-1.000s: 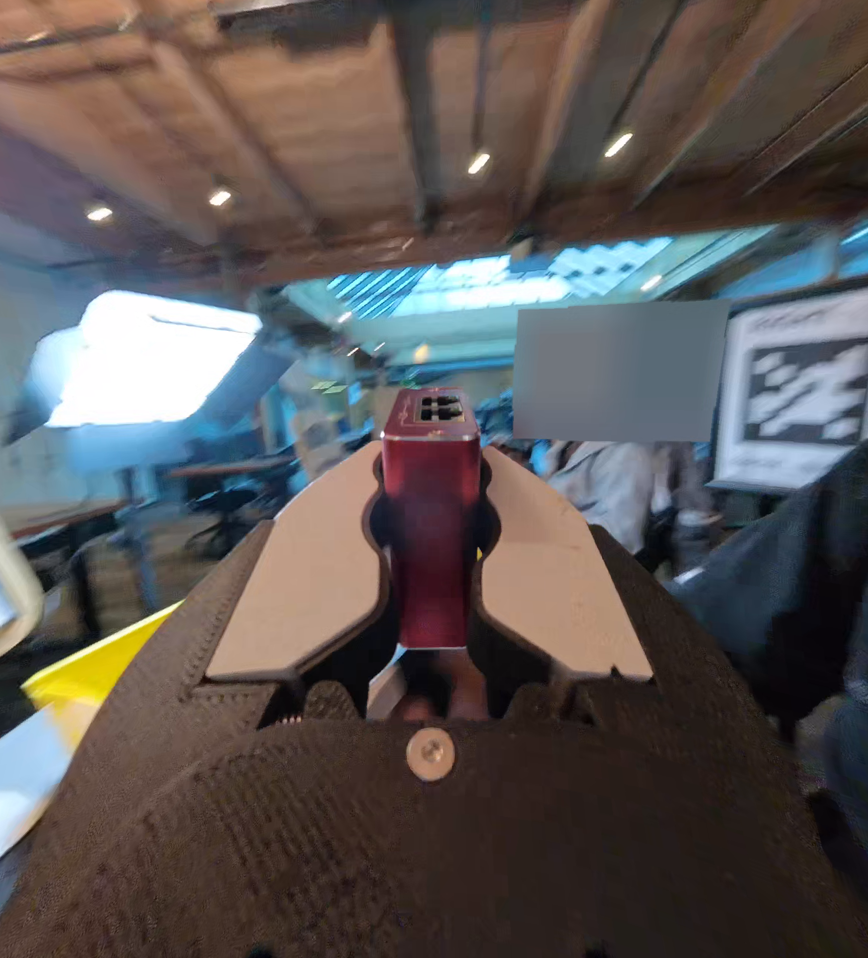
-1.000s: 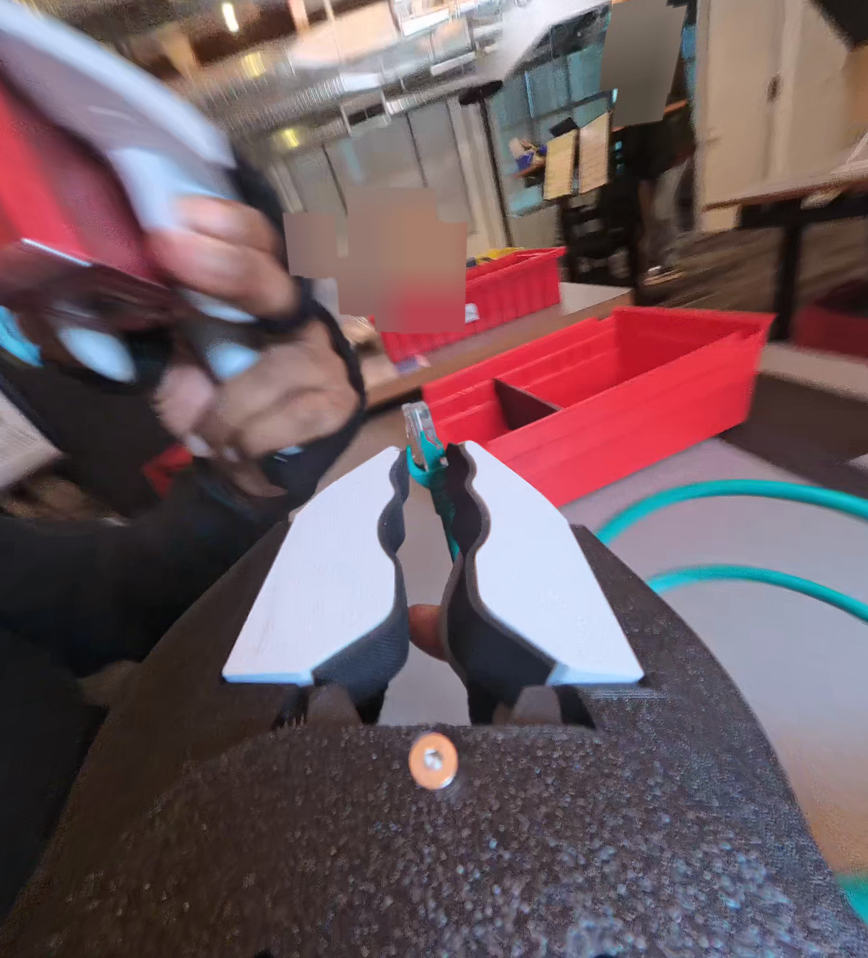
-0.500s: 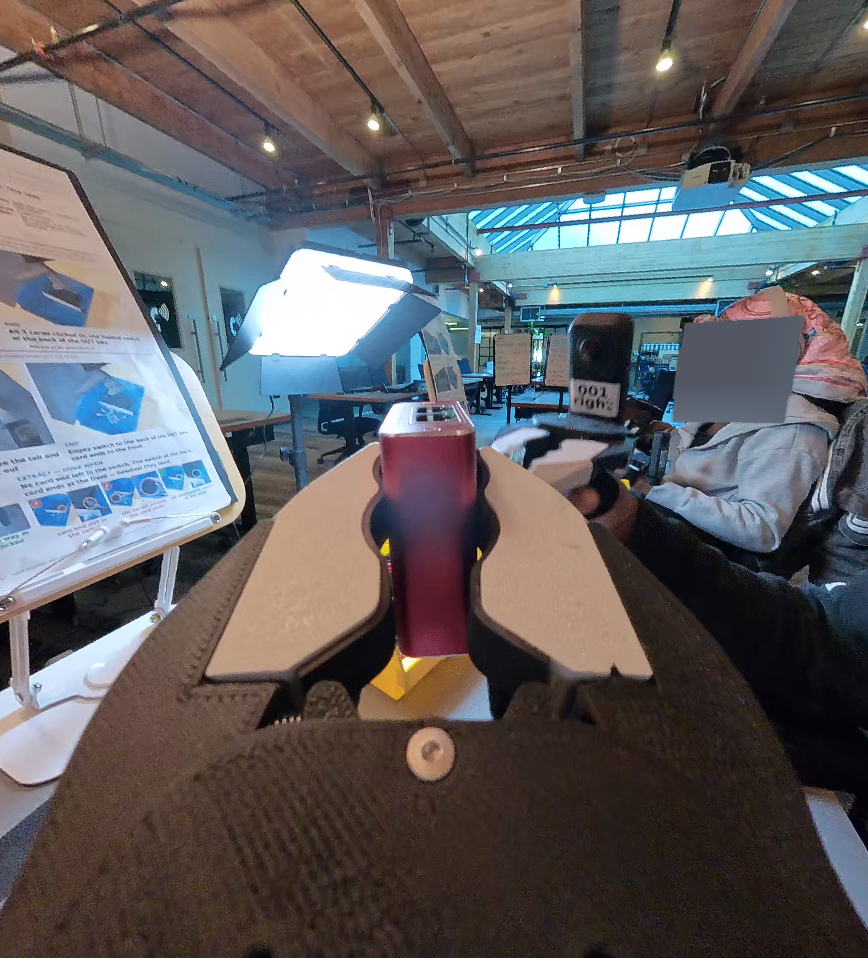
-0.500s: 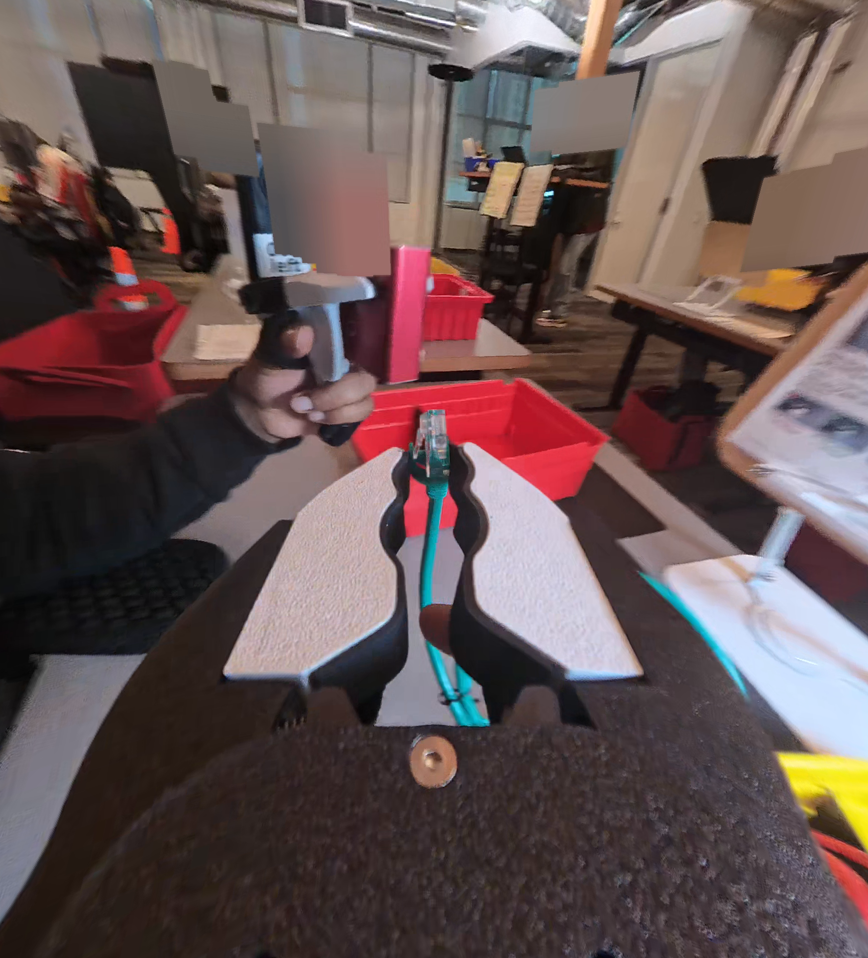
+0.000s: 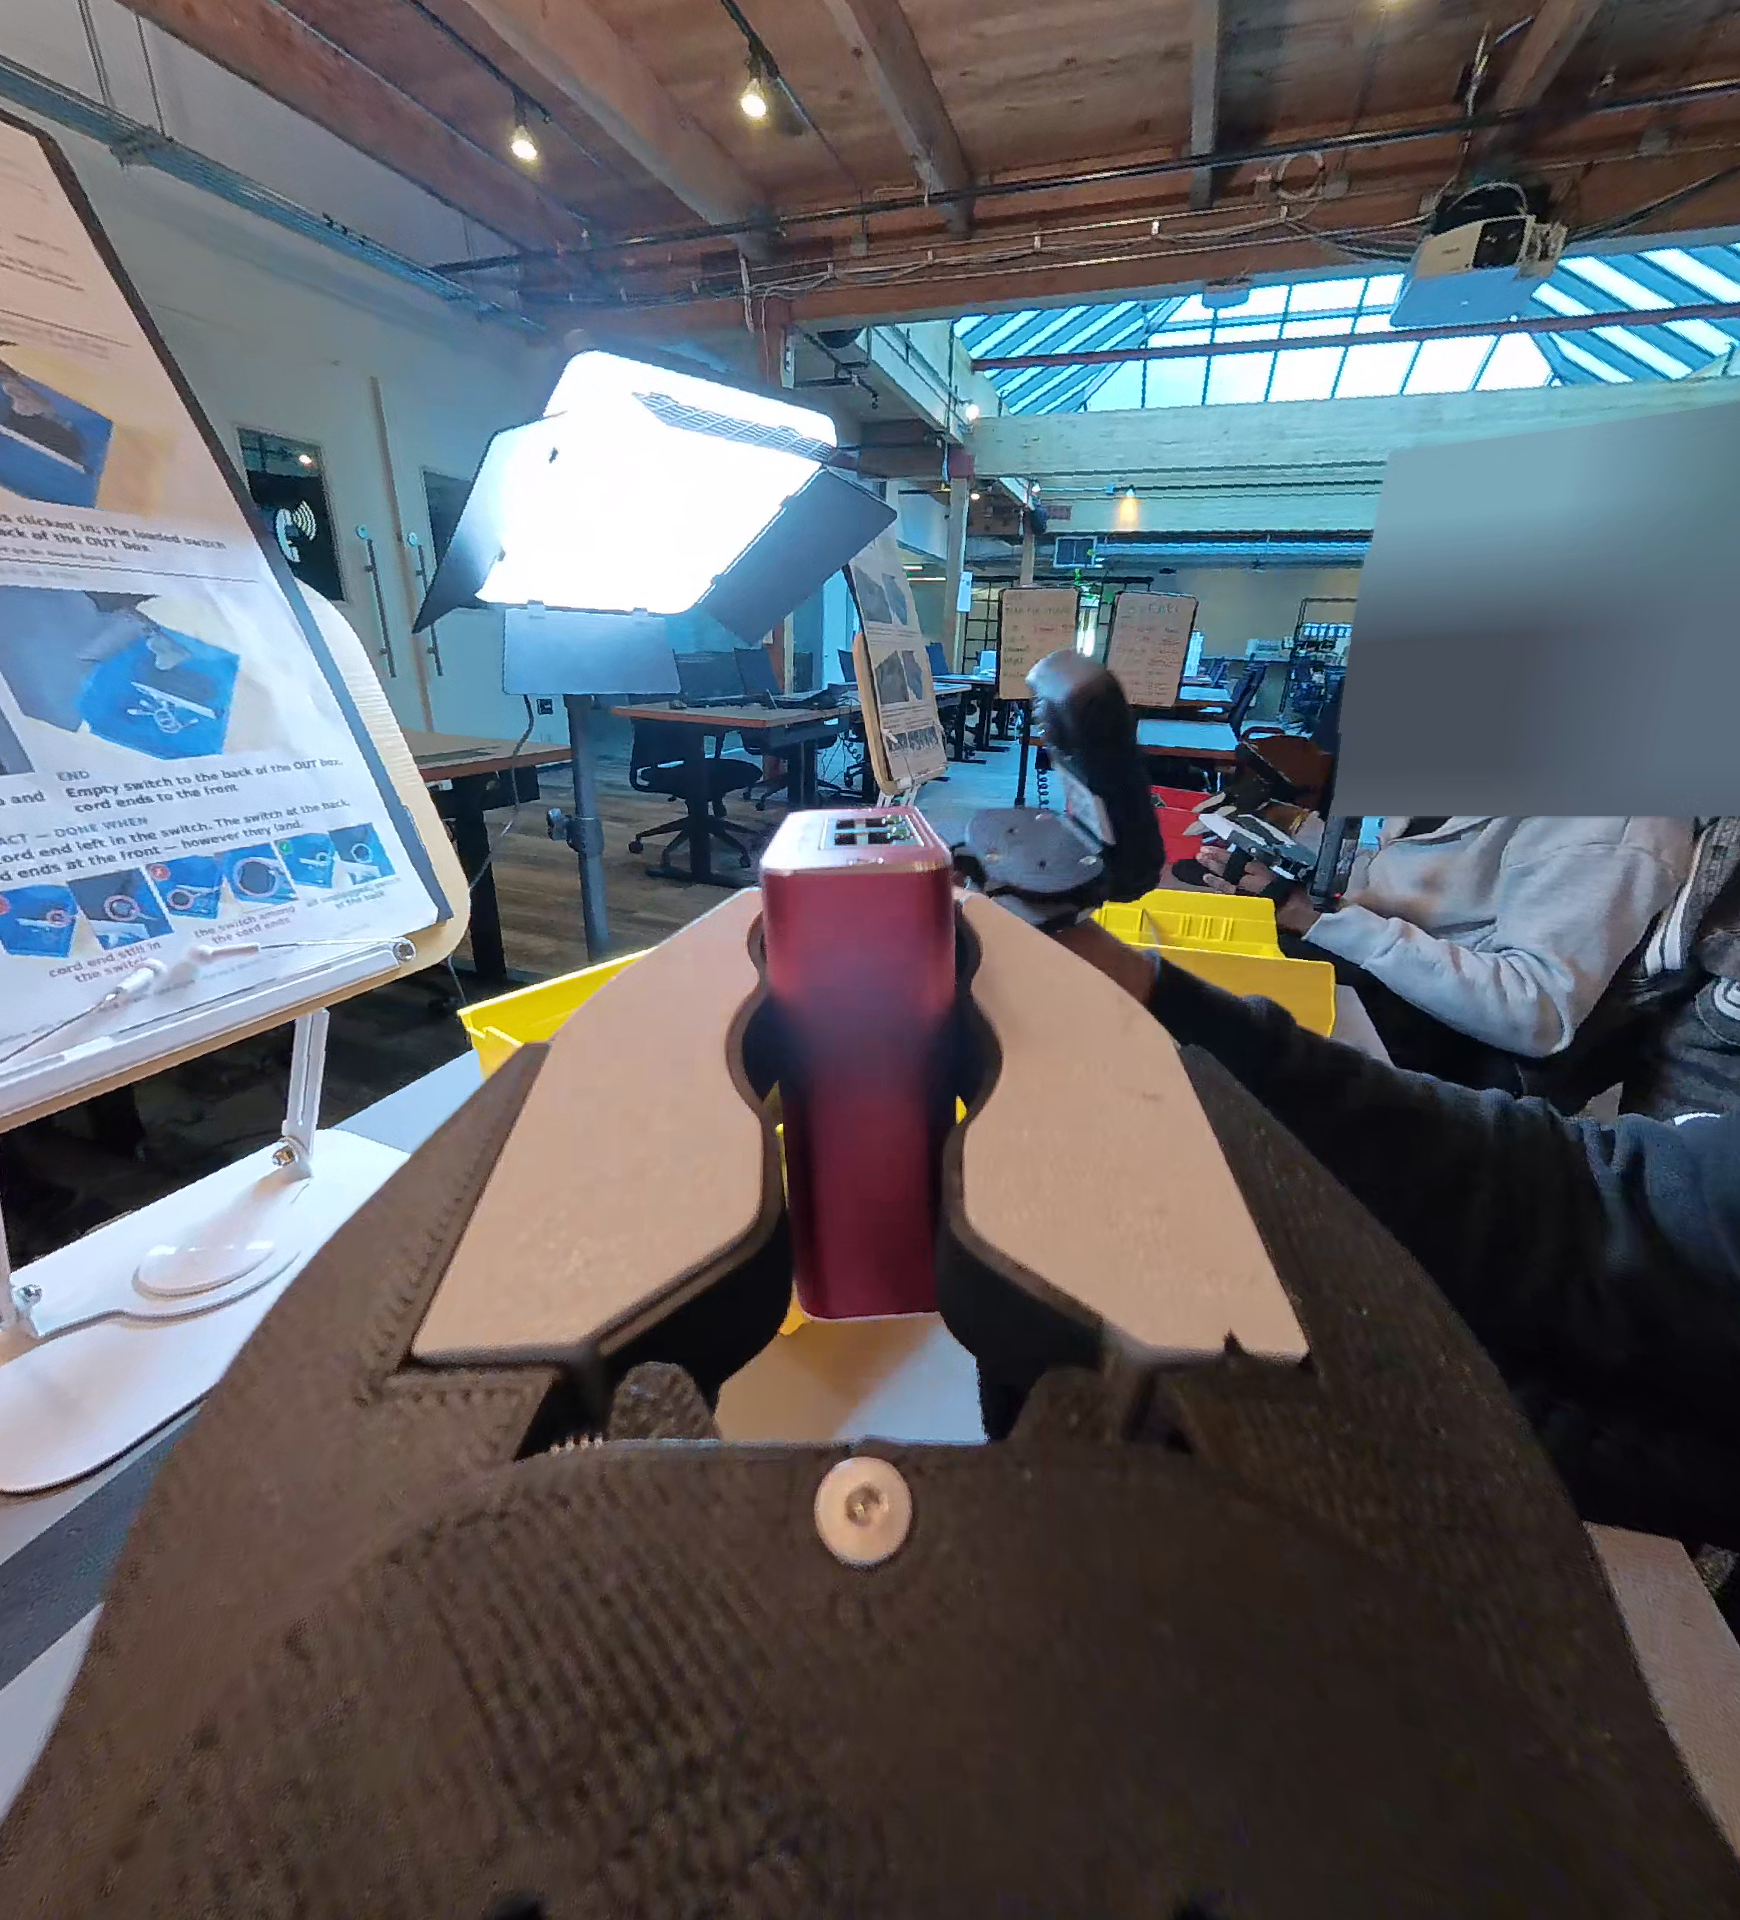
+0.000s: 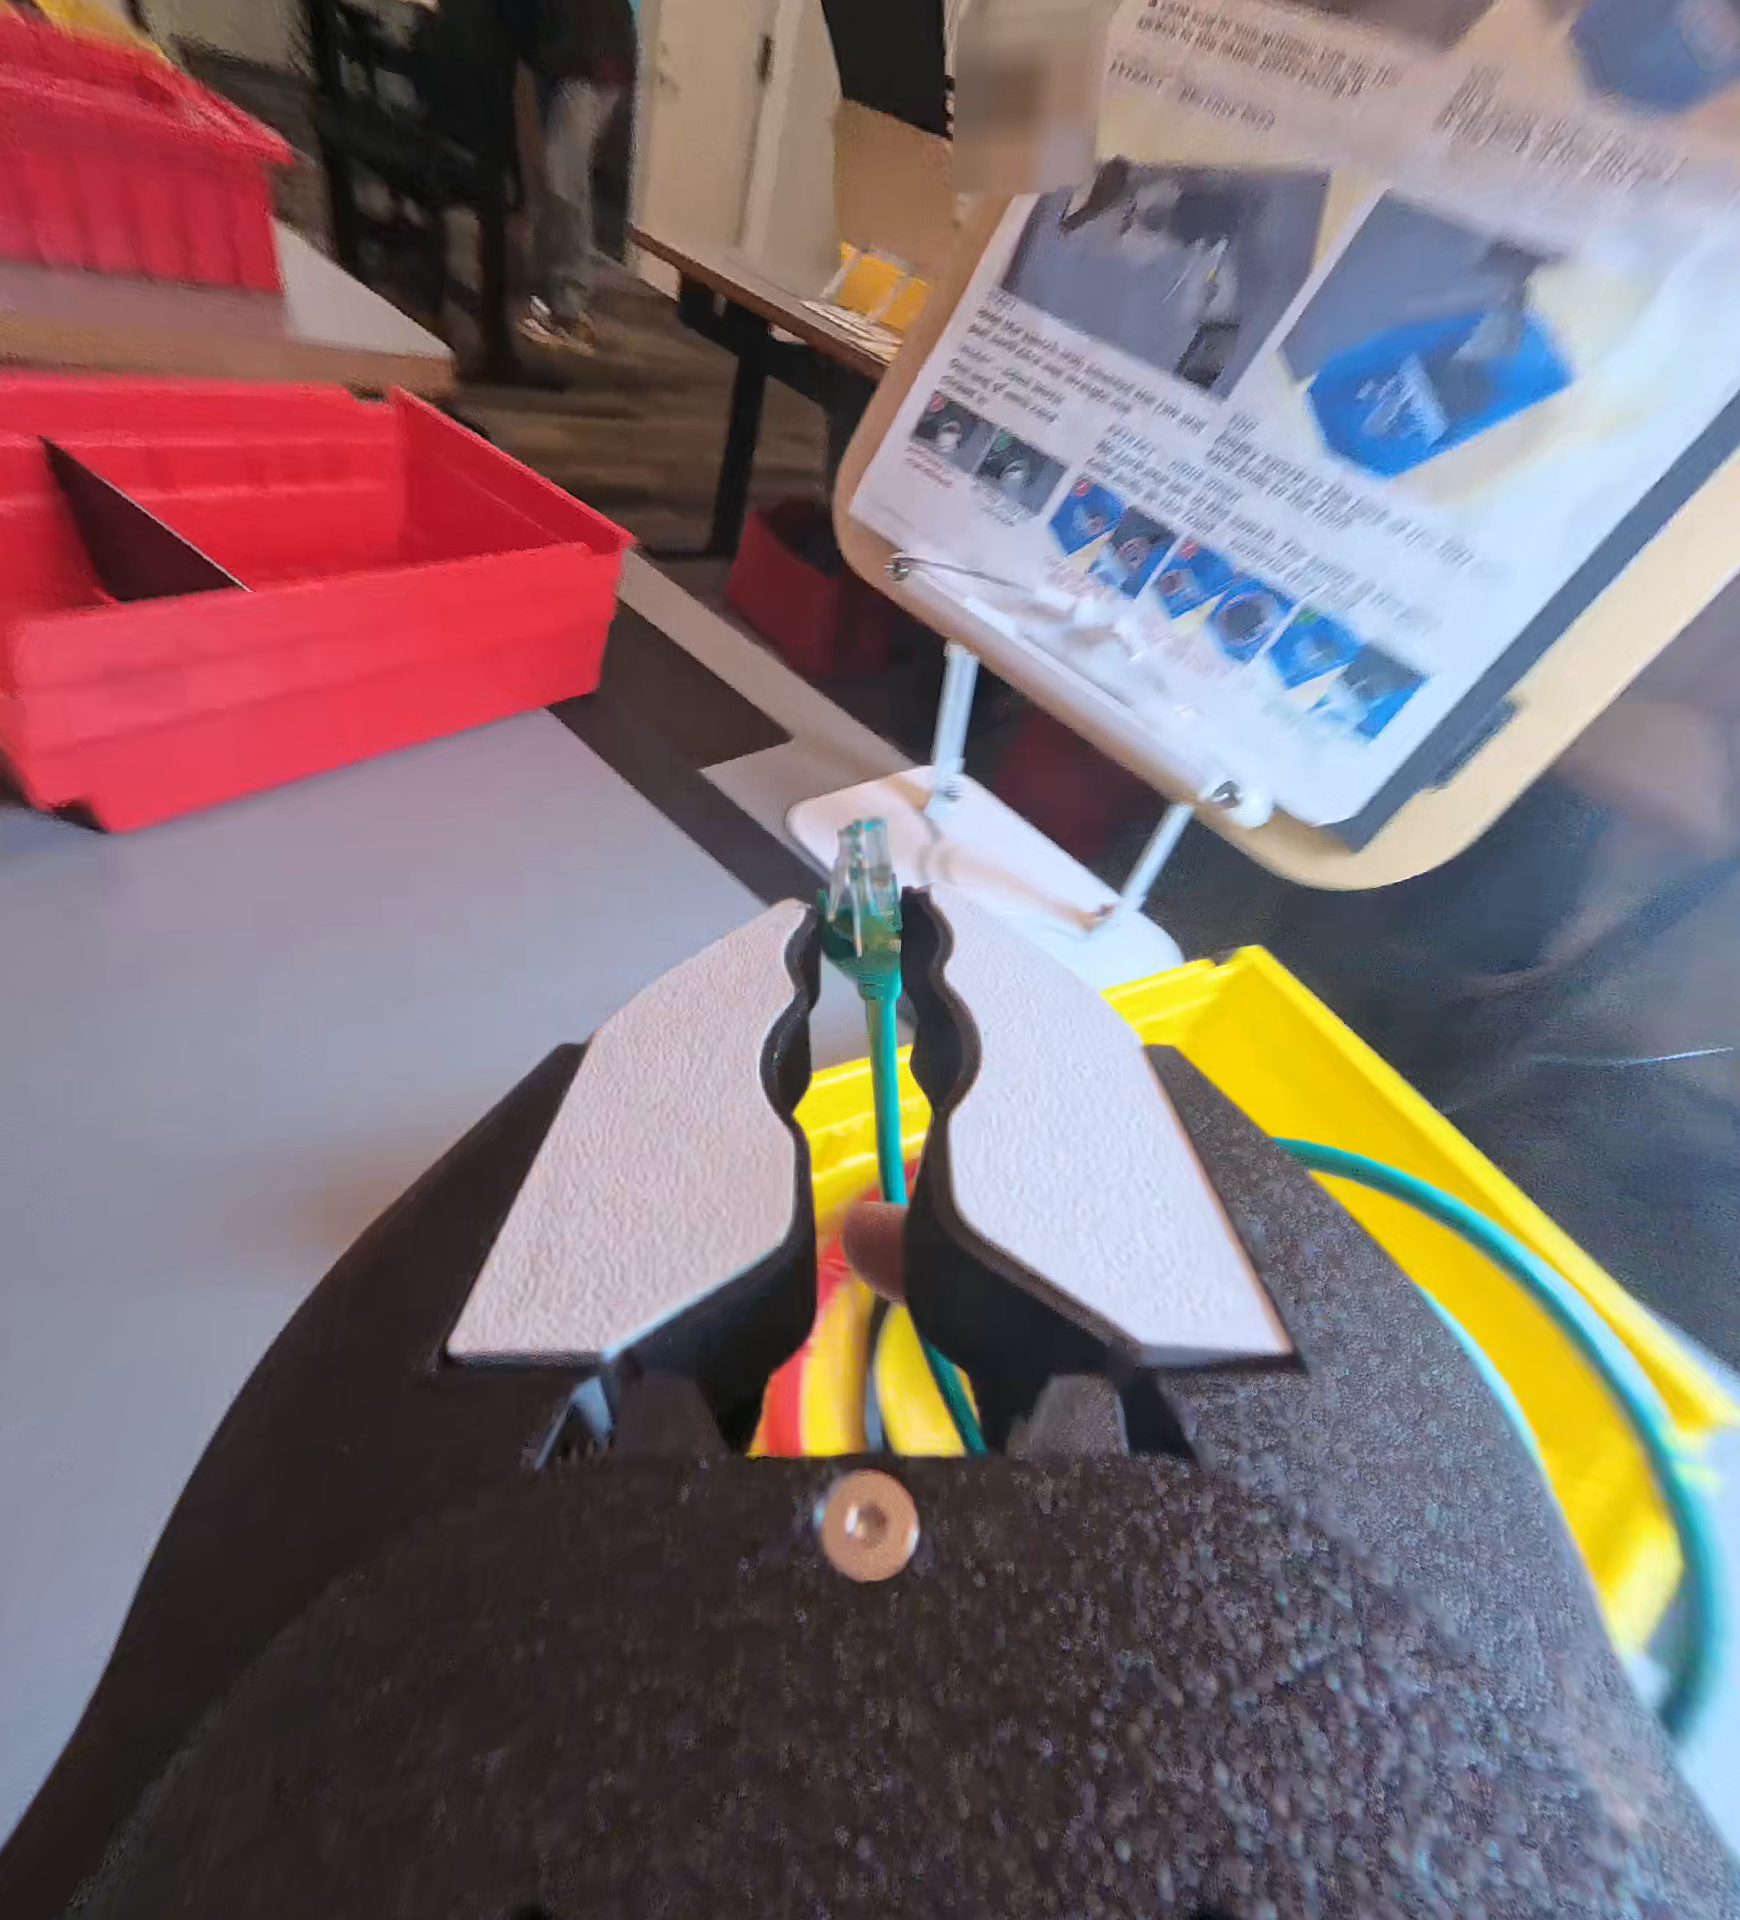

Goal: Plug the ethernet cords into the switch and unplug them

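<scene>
My left gripper [image 5: 858, 925] is shut on a dark red metal switch [image 5: 861, 1081]. It holds the switch upright in the air, with the ports on its far top face. The other gripper [image 5: 1042, 862] shows beyond it, to the right, held in a dark-sleeved hand. My right gripper [image 6: 858, 914] is shut on a green ethernet cord [image 6: 887, 1081], just behind its clear plug [image 6: 861, 868]. The plug points forward, past the fingertips. The cord runs back between the fingers and loops to the right over a yellow bin [image 6: 1365, 1132].
A yellow bin [image 5: 1219, 945] lies under and beyond the switch. A red bin [image 6: 253, 592] with a black divider stands on the grey table at the left. An instruction board on a white stand [image 5: 118, 727] stands at the left, also seen ahead in the right wrist view [image 6: 1313, 468]. A seated person [image 5: 1489, 925] is at the right. Spacing between my two grippers at the tips: around 20 centimetres.
The right gripper has swung to the right with the cord: the hand with the switch has left its view, and the board and yellow bin now fill it. The left gripper holds the switch steady.
</scene>
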The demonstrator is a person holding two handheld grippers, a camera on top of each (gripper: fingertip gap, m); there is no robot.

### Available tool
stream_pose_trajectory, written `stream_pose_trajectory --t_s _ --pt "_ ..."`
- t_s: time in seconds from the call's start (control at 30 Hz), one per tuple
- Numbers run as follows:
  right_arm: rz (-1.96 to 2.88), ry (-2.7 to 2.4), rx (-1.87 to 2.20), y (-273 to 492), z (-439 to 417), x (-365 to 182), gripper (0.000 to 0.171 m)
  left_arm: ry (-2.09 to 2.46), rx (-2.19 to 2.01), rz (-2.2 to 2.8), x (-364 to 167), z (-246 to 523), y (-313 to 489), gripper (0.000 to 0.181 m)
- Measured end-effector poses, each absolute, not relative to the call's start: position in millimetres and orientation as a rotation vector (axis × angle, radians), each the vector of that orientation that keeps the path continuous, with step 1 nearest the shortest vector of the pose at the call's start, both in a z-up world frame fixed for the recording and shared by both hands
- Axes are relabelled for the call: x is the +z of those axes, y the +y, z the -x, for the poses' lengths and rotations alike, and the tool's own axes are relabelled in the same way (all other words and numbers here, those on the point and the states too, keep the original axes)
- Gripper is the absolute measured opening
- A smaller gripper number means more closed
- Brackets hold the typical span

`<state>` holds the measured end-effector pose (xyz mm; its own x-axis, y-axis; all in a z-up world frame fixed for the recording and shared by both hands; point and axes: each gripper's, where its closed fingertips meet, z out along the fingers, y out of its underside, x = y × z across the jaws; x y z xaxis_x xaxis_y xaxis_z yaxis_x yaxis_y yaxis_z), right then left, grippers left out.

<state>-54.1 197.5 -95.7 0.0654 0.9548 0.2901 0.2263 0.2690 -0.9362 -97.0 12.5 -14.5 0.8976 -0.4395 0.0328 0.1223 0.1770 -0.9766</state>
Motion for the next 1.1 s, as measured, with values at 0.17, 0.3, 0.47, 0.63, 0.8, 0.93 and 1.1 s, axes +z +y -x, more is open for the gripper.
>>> stream_pose_trajectory --t_s 0.17,0.3,0.47,0.63,0.8,0.93,1.1 --pt "1.421 -1.367 1.085 210.3 58.3 -122.6 0.014 0.286 -0.396 1.354 -16.7 98.0 13.0 0.029" --pt "1.564 -1.32 0.985 242.0 46.2 -145.6 0.017 0.265 -0.424 1.409 -32.9 100.3 22.6 0.029" --pt "1.531 -1.281 0.857 253.9 32.7 -127.4 0.035 0.255 -0.506 1.457 -56.0 97.1 35.5 0.029" --pt "1.213 -1.413 0.985 185.6 32.8 -69.9 0.039 0.302 -0.509 1.51 -77.0 89.8 44.5 0.029" --pt "0.854 -1.771 0.934 90.4 39.8 -75.5 0.042 0.343 -0.538 1.591 -94.2 76.3 49.8 0.029" --pt "0.725 -1.889 0.74 56.9 59.3 -101.9 0.063 0.314 -0.723 1.601 -95.8 65.0 47.5 0.029" --pt "0.609 -1.854 0.467 45.6 80.6 -115.1 0.075 0.252 -0.882 1.52 -85.4 62.3 45.4 0.028"
